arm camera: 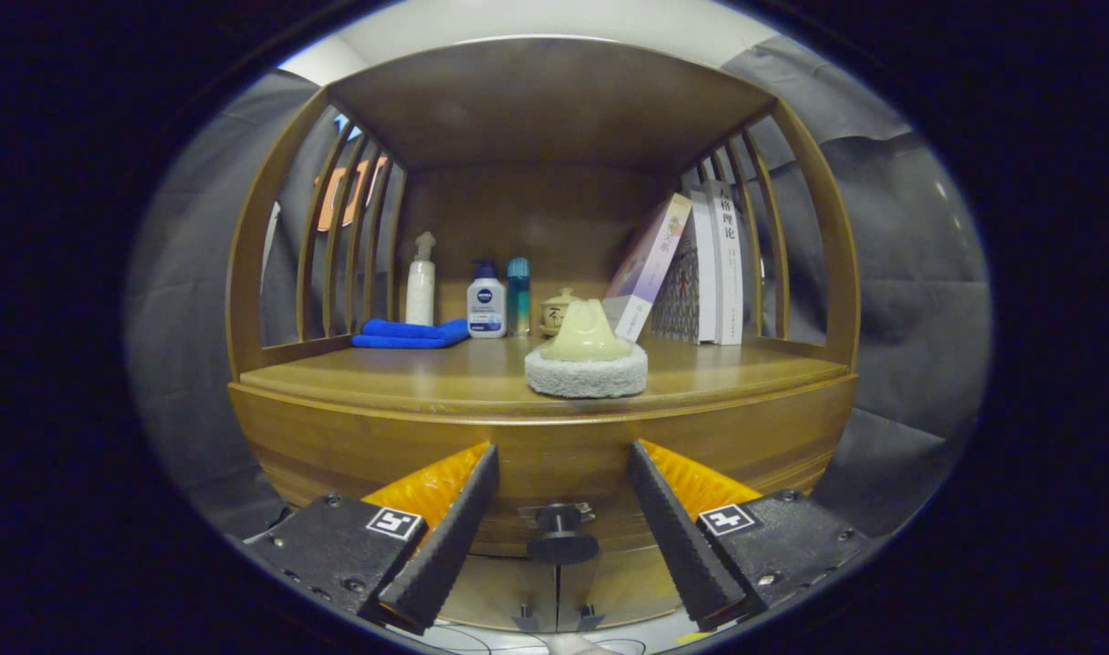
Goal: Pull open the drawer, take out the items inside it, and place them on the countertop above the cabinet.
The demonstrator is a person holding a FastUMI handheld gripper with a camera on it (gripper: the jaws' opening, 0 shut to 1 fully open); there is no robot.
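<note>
A wooden cabinet with a curved front stands ahead of me. Its drawer front (554,455) looks closed, with a dark round knob (562,532) low in the middle. My gripper (561,455) is open, and the knob sits between the two fingers, a little beyond them. On the countertop (381,373) above, near its front edge, rests a round grey scrub pad with a cream handle (587,355). The drawer's inside is hidden.
At the back of the countertop lie a folded blue cloth (408,334), a white pump bottle (420,291), a white and blue bottle (486,305), a slim blue bottle (518,296), a small pot (557,312) and leaning books (690,273). Slatted side rails (345,246) and a wooden top enclose it.
</note>
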